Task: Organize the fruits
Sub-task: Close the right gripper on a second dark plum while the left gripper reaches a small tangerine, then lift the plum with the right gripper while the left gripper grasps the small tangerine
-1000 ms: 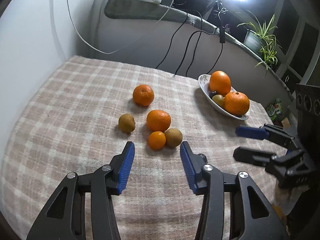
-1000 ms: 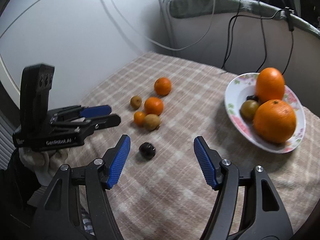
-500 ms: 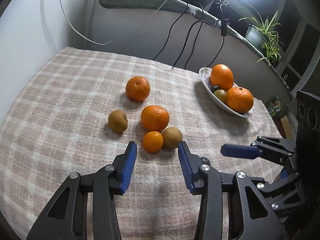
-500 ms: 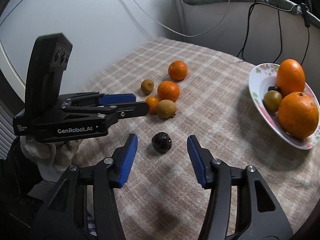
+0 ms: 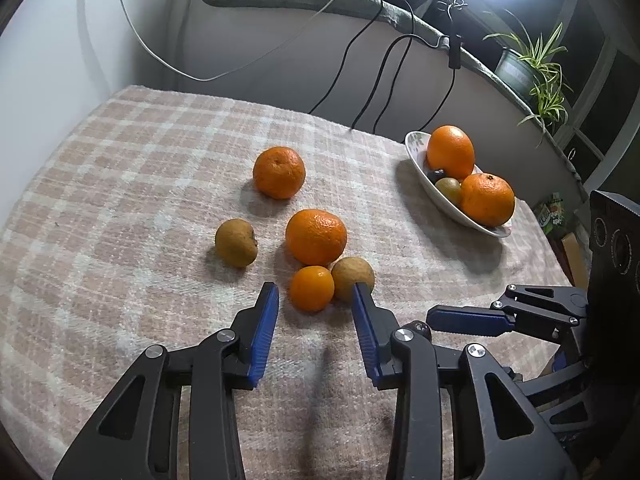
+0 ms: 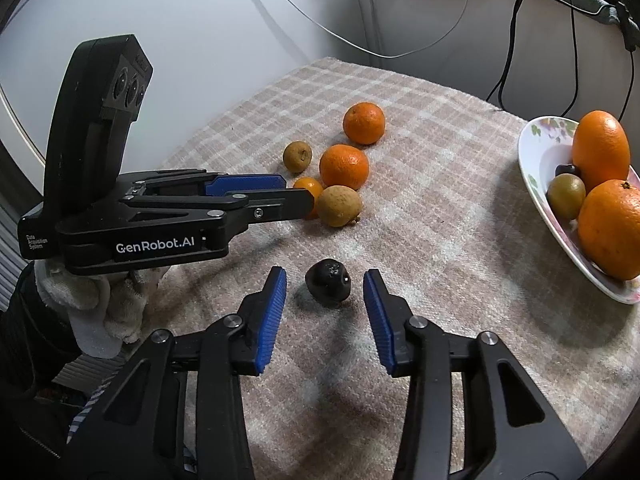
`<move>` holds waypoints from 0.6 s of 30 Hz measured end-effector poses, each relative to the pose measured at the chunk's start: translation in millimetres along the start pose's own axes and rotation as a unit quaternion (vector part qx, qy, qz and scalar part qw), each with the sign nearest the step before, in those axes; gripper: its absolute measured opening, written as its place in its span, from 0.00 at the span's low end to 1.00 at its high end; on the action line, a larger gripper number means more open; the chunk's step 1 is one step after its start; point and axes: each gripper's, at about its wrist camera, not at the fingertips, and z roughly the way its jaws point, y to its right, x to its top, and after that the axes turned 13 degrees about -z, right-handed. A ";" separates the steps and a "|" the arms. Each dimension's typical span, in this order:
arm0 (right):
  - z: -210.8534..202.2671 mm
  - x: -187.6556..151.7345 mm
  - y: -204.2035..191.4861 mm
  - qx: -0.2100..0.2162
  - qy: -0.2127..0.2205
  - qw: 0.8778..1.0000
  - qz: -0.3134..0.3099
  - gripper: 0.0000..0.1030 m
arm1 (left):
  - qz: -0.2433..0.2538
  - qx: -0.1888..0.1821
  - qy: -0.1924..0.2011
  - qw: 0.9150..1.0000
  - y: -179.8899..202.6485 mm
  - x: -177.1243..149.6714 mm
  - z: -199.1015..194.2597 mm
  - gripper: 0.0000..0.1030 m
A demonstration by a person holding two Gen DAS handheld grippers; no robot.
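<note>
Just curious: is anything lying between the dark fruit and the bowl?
No. In the right wrist view, only bare checked cloth lies between the dark fruit and the bowl.

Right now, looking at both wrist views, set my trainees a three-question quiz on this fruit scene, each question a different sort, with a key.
1. True or false: the dark fruit lies between the right gripper pads, untouched.
2. How many fruits are in the bowl?
3. The left gripper points at which? A small orange; B large orange in the bowl; C the potted plant.

Key: 1 true. 2 four: two oranges, one greenish fruit, one dark fruit. 3 A.
</note>
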 end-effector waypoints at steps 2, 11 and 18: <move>0.8 0.4 -0.3 0.002 -0.002 1.000 -0.002 0.38 | -0.002 -0.001 -0.002 1.000 -0.6 0.4 1.5 0.35; 5.2 1.5 3.7 0.001 -0.011 1.000 -0.001 0.30 | -0.005 -0.006 -0.008 1.000 -0.4 3.9 6.3 0.31; 5.2 1.2 4.6 0.000 -0.012 1.000 -0.001 0.25 | -0.002 -0.007 -0.010 1.000 0.6 4.0 7.6 0.20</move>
